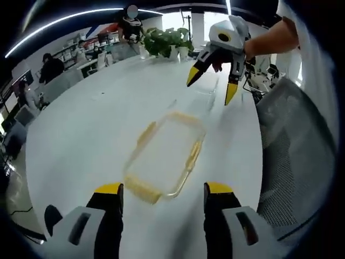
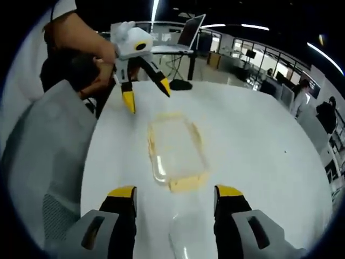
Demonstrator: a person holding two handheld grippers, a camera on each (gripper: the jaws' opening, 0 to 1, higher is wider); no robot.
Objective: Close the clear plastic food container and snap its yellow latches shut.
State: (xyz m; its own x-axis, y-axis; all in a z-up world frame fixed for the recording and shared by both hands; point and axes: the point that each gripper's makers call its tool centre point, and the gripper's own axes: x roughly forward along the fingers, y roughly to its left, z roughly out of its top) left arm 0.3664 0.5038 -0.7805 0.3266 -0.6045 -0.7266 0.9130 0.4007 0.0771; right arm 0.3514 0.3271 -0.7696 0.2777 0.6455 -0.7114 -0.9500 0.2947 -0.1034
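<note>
The container (image 1: 164, 156) lay lengthwise at 12 o'clock between the wide-open left gripper (image 1: 163, 195) and the equally wide right gripper (image 1: 211, 85), nearer the left.

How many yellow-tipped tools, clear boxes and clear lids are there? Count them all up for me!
tools: 2, the left tool and the right tool
clear box with yellow latches: 1
clear lid: 1
Total: 4
</note>
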